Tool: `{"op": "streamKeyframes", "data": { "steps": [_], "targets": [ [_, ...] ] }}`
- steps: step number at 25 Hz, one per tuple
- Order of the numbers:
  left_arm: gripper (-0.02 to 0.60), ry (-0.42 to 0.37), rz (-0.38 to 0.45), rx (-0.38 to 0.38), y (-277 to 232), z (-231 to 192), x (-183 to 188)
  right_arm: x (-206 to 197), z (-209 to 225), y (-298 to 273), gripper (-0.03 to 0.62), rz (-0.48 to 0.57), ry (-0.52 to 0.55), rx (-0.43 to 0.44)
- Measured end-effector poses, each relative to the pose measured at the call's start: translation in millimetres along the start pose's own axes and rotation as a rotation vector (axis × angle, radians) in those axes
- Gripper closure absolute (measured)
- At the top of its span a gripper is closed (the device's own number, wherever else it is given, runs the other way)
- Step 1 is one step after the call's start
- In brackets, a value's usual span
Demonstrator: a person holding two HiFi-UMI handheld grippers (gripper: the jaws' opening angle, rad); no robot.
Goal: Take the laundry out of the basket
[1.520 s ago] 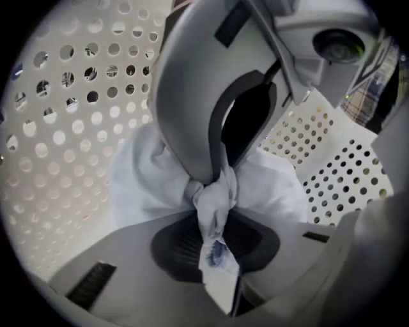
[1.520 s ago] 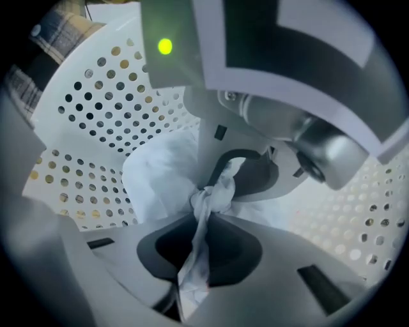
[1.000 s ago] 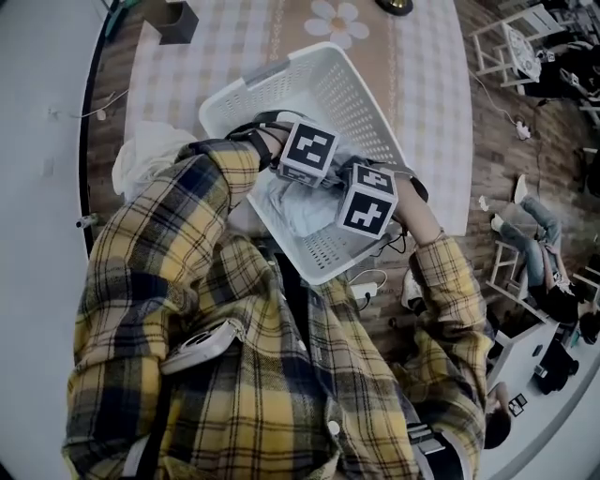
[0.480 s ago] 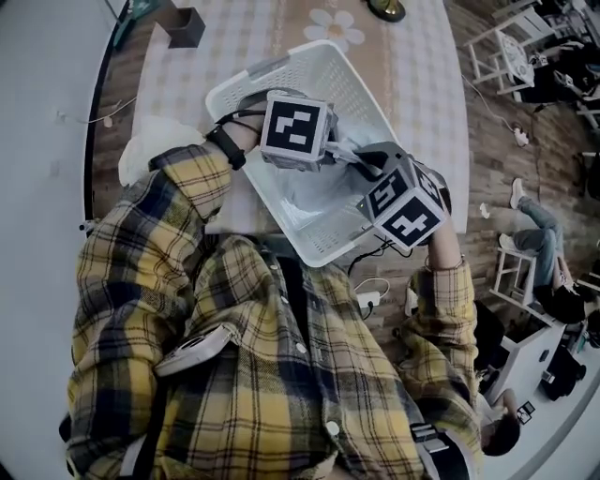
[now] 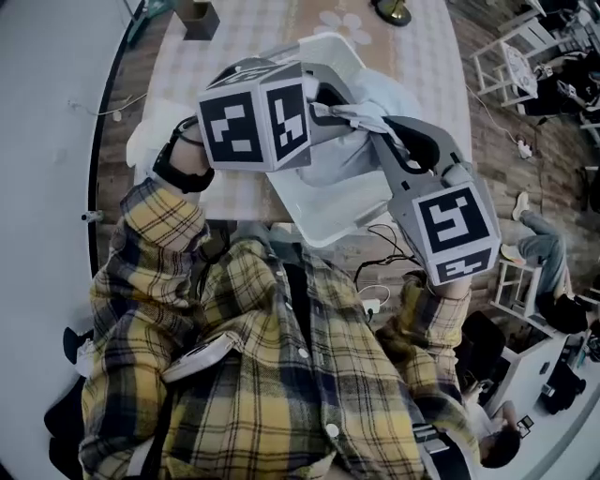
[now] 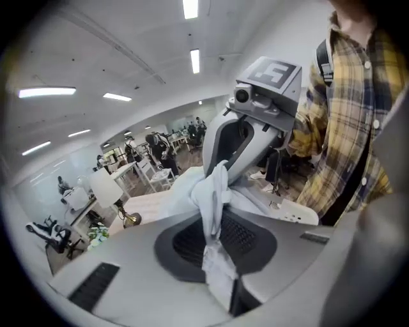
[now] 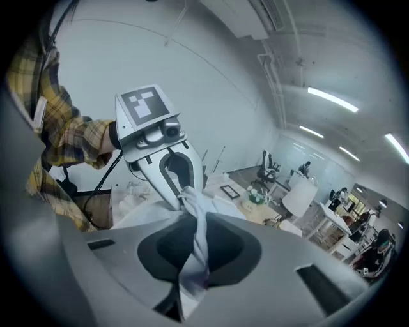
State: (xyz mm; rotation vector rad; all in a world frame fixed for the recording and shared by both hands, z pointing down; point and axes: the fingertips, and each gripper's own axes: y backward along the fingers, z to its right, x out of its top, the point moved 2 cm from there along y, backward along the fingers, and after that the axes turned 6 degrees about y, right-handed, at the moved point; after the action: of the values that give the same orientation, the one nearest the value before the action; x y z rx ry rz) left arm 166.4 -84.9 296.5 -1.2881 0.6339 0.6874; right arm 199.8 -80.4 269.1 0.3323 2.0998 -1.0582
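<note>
Here, two tools, left tool [image 5: 326,105] and right tool [image 5: 386,129], both clamped on one garment [image 5: 349,161], one basket [image 5: 323,223]

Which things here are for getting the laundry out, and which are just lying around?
For the job:
- white laundry basket
- pale garment
- left tool and right tool, both shut on the garment

Just lying about:
- dark box
- table lamp
- cables on the floor

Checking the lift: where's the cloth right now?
Head view, top centre: the cloth hangs over the basket, stretched between the left gripper and right gripper, both shut on it.
</note>
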Motion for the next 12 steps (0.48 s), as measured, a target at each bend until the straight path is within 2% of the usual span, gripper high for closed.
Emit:
{"op": "streamKeyframes", "data": {
  "steps": [5,8,12],
  "targets": [
    [0.515,0.046,0.076,0.076,47,6,19,44,-5,24,0.531,0.11,0.014,-0.02],
    [0.517,0.042,0.091,0.146,78,6,24,73,-8,29,0.531,0.187,0.041,-0.024],
    [0.517,0.056,0.099,0.234,124,7,19,110,-23,26,0.531,0.236,0.072,0.009]
  ]
}}
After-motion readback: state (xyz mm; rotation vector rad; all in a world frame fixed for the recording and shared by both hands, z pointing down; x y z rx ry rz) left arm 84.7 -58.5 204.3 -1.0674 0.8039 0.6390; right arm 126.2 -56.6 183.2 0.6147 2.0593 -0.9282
